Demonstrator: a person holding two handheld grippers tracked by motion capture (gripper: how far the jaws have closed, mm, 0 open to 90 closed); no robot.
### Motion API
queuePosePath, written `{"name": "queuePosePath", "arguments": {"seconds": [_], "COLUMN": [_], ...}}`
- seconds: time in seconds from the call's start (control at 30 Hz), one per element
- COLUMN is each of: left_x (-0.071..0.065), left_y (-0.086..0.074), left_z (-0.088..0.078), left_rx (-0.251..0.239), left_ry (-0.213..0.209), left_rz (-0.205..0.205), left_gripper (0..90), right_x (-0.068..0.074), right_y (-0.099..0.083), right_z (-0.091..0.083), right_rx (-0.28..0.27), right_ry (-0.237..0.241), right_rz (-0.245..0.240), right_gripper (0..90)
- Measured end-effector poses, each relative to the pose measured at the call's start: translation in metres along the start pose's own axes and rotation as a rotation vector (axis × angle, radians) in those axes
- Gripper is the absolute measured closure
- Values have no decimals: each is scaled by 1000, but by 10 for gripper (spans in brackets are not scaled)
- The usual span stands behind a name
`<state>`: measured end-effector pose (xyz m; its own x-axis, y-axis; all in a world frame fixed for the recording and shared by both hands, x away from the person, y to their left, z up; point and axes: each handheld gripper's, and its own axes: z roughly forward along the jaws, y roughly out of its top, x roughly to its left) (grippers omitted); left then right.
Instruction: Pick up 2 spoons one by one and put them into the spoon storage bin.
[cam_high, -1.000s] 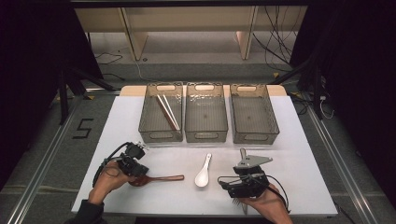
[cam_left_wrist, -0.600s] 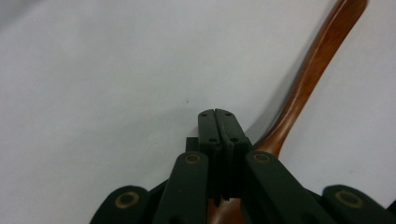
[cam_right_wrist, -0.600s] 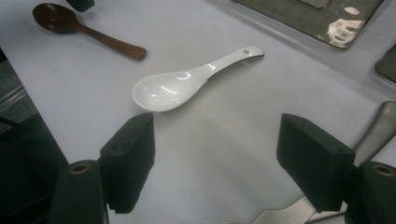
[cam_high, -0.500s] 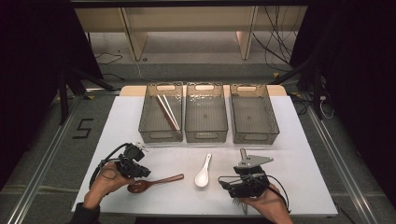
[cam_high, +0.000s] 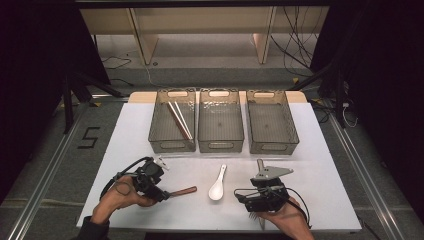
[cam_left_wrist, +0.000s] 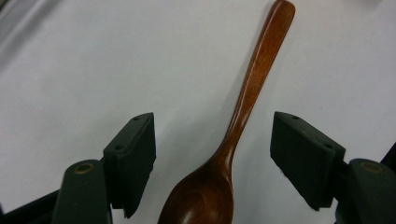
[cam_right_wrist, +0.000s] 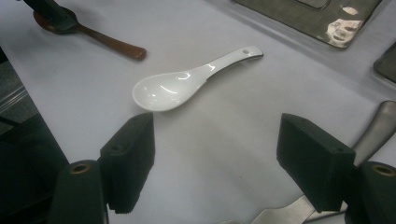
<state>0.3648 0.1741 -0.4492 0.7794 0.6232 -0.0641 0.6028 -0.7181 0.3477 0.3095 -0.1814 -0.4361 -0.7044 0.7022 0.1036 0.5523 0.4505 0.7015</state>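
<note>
L gripper (cam_high: 167, 194) jaws just been opening, now wide apart; R gripper (cam_right_wrist: 215, 163) jaws wide too, both hands low.

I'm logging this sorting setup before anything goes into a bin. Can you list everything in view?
Wooden spoon: one, brown, flat on the table between the left gripper's open jaws, untouched.
Ceramic spoon: one, white, on the table, centre front.
Metal utensil: one, silver, by the right gripper; type unclear.
Bins: three, smoky clear, in a row at the back.
Chopsticks: one pair, pale and reddish, in the left bin.
Table: one, white.
Left gripper: black, jaws have just been opening.
Right gripper: black, open, nothing between its jaws.
</note>
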Motion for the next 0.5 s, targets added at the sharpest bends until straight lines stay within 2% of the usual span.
{"name": "queuePosePath", "arguments": {"seconds": [0.1,0.23,0.5], "left_x": [-2,-4,-7], "left_y": [0,1,2], "left_z": [4,8,13], "left_rx": [31,55,69], "left_ry": [3,-1,-23], "left_rz": [24,48,76], "left_gripper": [333,422,591], "right_x": [0,0,0], "right_y": [0,0,0], "right_z": [0,0,0], "right_rx": [0,1,3], "right_ry": [0,1,1], "right_rz": [-1,-1,1], "right_gripper": [288,288,289]}}
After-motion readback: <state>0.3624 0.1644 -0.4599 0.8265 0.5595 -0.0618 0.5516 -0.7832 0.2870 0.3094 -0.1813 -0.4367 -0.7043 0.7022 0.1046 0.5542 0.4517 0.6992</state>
